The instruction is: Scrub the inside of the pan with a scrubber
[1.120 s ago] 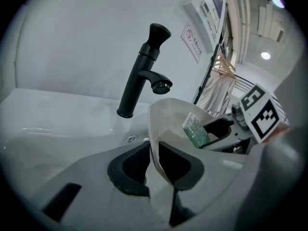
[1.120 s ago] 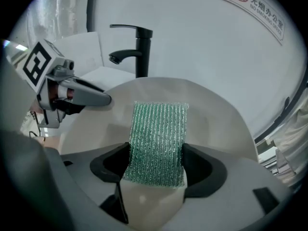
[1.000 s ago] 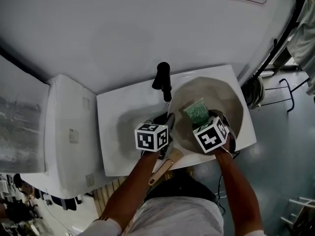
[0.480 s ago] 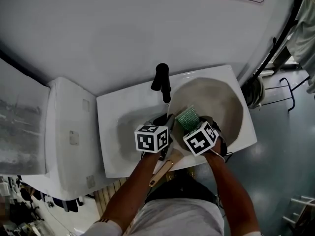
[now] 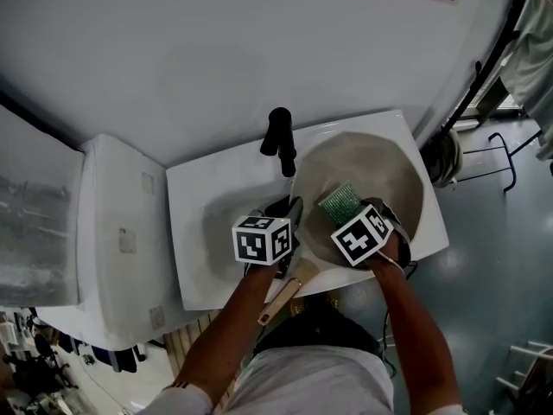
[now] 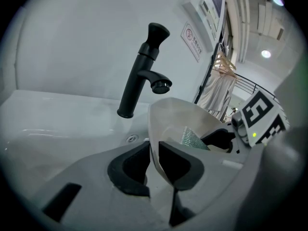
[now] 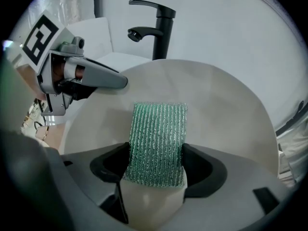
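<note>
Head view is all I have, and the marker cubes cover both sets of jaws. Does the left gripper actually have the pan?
Observer: Yes. In the left gripper view, the left gripper has its jaws closed on the pan, with the thin rim wall pinched between them.
Operator: And the right one, is the scrubber gripped?
Observer: The right gripper is shut on the green scrubber. Its jaws press on both side edges, and the free end reaches out over the pan's inside.
Operator: Is the water on?
Observer: No stream shows under the spout of the faucet in either gripper view.
</note>
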Available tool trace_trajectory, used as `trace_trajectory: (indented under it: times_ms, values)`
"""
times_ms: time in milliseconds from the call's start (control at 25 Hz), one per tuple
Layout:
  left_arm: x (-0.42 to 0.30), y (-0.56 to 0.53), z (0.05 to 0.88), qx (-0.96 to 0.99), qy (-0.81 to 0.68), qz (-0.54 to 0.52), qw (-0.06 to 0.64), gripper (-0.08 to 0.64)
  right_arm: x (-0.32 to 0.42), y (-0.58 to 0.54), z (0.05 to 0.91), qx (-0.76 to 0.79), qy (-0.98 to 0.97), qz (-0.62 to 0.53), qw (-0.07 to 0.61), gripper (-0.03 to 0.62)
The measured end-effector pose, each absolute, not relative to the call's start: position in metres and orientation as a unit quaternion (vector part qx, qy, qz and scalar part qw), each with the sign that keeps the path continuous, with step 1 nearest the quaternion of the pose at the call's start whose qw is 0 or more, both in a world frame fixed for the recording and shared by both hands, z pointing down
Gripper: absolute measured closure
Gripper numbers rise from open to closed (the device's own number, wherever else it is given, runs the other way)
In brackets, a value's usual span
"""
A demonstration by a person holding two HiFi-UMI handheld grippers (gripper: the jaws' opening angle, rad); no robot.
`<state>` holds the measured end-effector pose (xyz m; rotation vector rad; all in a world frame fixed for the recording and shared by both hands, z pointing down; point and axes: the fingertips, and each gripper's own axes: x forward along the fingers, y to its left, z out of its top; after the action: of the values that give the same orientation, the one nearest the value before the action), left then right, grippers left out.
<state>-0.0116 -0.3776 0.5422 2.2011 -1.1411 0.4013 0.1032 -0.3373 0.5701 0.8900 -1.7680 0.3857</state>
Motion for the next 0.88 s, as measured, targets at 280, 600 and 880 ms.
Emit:
trace_trajectory:
  times_ms: [280, 600, 880]
  values:
    - [-0.012, -0.378, 0.543, 0.834, -0.432, 0.153, 0.307, 0.492, 0.140, -0.345, 0.561, 0.401, -0.721, 0.156, 0.542, 0.247]
    - [-0.013, -0.378, 0.539, 0.835, -0.437, 0.161, 0.292, 0.492, 0.142, -0.349, 0.544, 0.416, -0.732, 0.136, 0.523, 0.247]
    - [-0.034, -0.379, 0.494, 0.843, -0.470, 0.140, 0.220, 0.492, 0.142, -0.354, 0.498, 0.441, -0.759, 0.098, 0.469, 0.247]
